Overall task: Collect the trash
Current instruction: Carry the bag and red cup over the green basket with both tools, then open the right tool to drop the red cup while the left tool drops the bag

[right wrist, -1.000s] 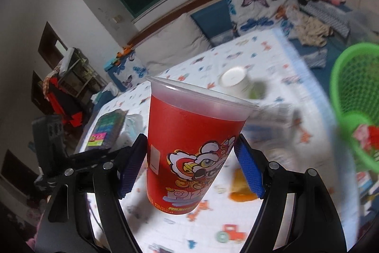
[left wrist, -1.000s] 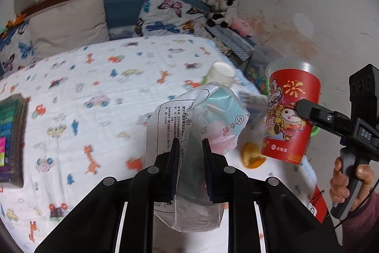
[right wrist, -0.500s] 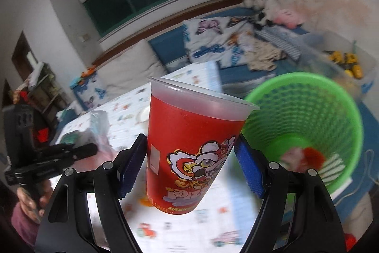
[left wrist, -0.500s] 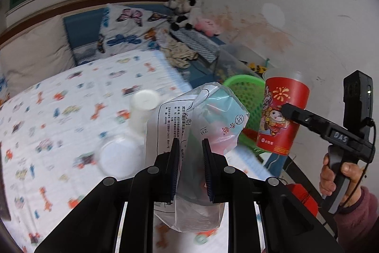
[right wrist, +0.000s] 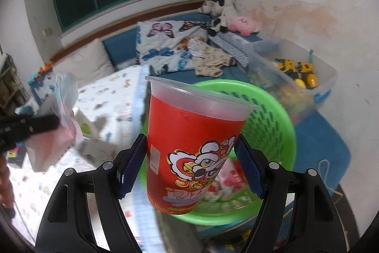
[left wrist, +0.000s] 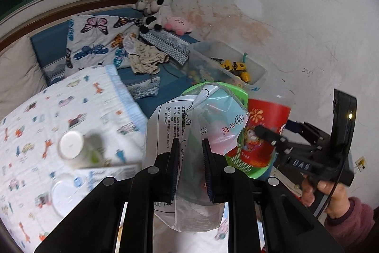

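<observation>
My left gripper (left wrist: 189,167) is shut on a clear plastic bag (left wrist: 201,125) with printed text and pastel packets inside, held in the air beside the bed. My right gripper (right wrist: 189,165) is shut on a red plastic cup (right wrist: 189,141) with a cartoon lion print, held upright over a green mesh basket (right wrist: 272,117). The basket holds some pink and red scraps. In the left wrist view the cup (left wrist: 265,125) and the basket (left wrist: 244,165) sit behind the bag, and the right gripper shows at the right. In the right wrist view the bag (right wrist: 61,117) hangs at the left.
A bed with a cartoon-print sheet (left wrist: 59,110) lies at the left, with a white cup (left wrist: 71,148) and a round clear lid (left wrist: 64,198) on it. A clear toy bin (right wrist: 293,72) stands by the wall. Pillows and plush toys (right wrist: 222,8) lie behind.
Both grippers have swung right, away from the bed toward the green basket. The red cup now hangs over the basket's mouth, and the bag is in front of the basket.
</observation>
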Demonstrator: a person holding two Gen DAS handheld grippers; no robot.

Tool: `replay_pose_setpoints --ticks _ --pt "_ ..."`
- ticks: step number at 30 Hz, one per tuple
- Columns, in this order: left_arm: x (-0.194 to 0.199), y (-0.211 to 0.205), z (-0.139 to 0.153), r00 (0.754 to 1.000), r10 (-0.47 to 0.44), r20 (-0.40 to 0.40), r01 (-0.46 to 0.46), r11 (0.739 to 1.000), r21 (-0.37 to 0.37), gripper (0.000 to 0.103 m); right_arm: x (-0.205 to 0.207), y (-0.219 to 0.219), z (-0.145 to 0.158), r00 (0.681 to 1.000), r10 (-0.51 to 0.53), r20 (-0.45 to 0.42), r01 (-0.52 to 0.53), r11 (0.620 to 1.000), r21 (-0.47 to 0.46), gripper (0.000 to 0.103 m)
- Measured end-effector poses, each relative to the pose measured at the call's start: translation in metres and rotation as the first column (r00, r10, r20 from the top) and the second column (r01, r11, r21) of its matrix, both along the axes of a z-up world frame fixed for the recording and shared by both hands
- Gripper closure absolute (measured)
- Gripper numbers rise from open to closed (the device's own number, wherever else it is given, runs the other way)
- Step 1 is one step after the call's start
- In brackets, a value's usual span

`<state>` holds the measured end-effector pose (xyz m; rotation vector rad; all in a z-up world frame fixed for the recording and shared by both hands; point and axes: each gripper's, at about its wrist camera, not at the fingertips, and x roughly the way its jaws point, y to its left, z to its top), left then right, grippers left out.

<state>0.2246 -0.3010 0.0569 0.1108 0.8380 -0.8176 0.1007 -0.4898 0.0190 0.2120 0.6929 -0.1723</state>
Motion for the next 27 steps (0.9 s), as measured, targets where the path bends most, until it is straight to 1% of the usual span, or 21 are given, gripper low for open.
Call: replay_pose_setpoints --ticks 7,14,17,18,19,27 --pt "0.01 -0.039 -0.007 1.0 -0.029 -0.007 0.029 1.0 0.01 0.084 0.004 -0.014 -0.018 0.999 -0.037 -0.029 0.036 0.999 -0.04 0.028" --pt "0.019 -0.06 -0.018 0.999 -0.032 -0.035 0.032 0.999 0.007 0.084 0.006 -0.029 -0.028 0.998 -0.057 -0.036 0.057 0.998 -0.009 0.026" --pt "0.021 -0.067 -0.021 0.999 -0.032 -0.041 0.032 0.999 0.01 0.084 0.005 -0.031 -0.027 0.998 -0.06 -0.031 0.061 0.998 0.002 0.025" --pt "0.022 -0.068 -0.022 0.999 -0.031 -0.043 0.031 0.999 0.01 0.084 0.004 -0.033 -0.026 0.998 -0.06 -0.026 0.06 0.998 0.008 0.022" --pt "0.023 -0.07 -0.023 0.999 -0.028 -0.045 0.028 1.0 0.011 0.084 0.002 -0.033 -0.026 0.998 -0.064 -0.022 0.064 0.998 0.007 0.022" --pt "0.03 -0.089 -0.034 0.997 -0.023 -0.07 0.025 0.999 0.022 0.084 -0.012 -0.033 -0.017 0.999 -0.053 0.007 0.053 0.999 0.011 0.021"
